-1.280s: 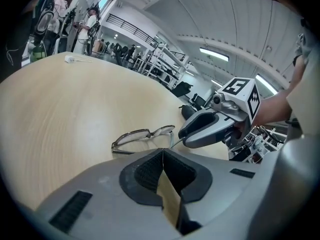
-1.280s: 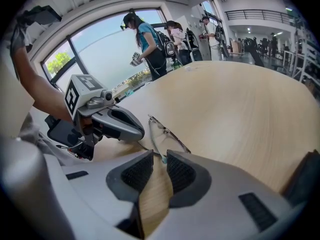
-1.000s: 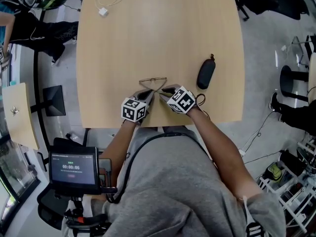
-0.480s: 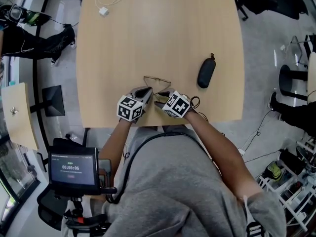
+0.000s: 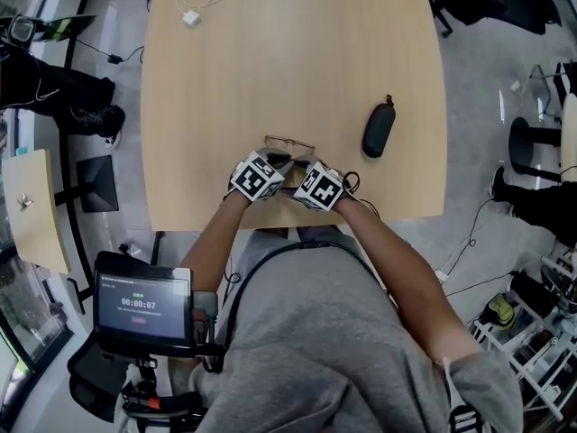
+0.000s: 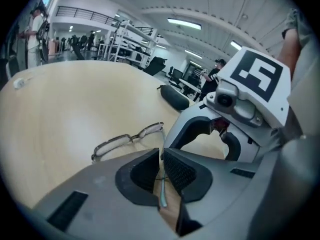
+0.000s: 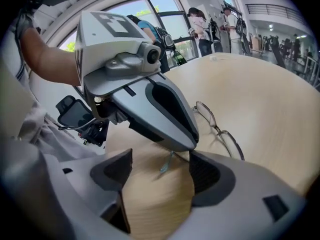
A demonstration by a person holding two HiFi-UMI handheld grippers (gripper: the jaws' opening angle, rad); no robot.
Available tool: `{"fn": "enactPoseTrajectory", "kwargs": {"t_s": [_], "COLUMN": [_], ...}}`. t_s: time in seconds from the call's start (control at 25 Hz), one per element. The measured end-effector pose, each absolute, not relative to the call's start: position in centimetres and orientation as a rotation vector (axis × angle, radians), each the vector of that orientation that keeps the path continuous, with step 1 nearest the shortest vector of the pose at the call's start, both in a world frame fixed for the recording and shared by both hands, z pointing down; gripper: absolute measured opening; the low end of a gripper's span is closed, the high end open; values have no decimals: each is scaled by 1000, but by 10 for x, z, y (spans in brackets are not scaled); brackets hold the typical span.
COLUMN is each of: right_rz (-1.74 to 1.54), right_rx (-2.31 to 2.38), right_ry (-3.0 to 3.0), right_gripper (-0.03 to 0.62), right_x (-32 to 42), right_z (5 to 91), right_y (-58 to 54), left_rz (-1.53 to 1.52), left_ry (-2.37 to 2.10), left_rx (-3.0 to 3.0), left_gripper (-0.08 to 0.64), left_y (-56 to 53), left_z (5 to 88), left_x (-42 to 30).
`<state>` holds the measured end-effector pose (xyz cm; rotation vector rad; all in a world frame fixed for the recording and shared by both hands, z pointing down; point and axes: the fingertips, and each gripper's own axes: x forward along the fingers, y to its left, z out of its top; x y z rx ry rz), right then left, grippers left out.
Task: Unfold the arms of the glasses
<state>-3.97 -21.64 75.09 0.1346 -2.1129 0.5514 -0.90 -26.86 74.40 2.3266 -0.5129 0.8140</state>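
Thin metal-framed glasses (image 5: pixel 289 142) lie lenses-down on the wooden table (image 5: pixel 297 52), close to its near edge. My left gripper (image 5: pixel 278 161) is shut on one thin arm of the glasses. In the left gripper view that arm (image 6: pixel 163 191) runs between the closed pads of the left gripper (image 6: pixel 161 154), with the frame (image 6: pixel 127 140) just beyond. My right gripper (image 5: pixel 294 168) sits close beside it on the right, and its jaws are opening. In the right gripper view the right gripper (image 7: pixel 160 171) stands wide, and the arm's bluish tip (image 7: pixel 165 166) lies loose between its jaws, untouched.
A black glasses case (image 5: pixel 377 130) lies on the table to the right of the glasses. A white cable with a charger (image 5: pixel 194 7) is at the far left corner. A screen on a stand (image 5: pixel 142 303) sits below the table's near edge.
The right gripper's jaws have spread wide and released the glasses. The left gripper has rolled and shifted right, up against the right one. The glasses moved slightly right.
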Motion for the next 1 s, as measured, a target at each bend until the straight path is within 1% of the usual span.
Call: {"fn": "enactPoseTrajectory", "kwargs": {"t_s": [0.08,0.2,0.56,0.68,0.88,1.0], "right_rz": [518,474,480,483,473,474], "right_rx": [127,92,75,67,-12,-59], "right_ry": [-2108,-2085,-2056,-2055,-2091,-2057], "right_gripper": [337,337,337,337,337,337], "right_x": [-39,-34,-26,-26,-46,-51], "right_z": [755,759,762,766,747,756], "right_y": [-215,-213,-216,-215,-206,-195], "left_rz": [778,863,861,827,835,844], "left_ry": [-539,-554,-597,-601,-594,-592], "left_rx": [2262,2231,2198,2185,2202,2201], "left_gripper": [8,8,8,8,8,8], "left_y": [-268,-261,-255,-253,-250,-251], "left_z": [749,762,768,770,770,771], "left_x": [-13,-25,-53,-53,-47,-45]}}
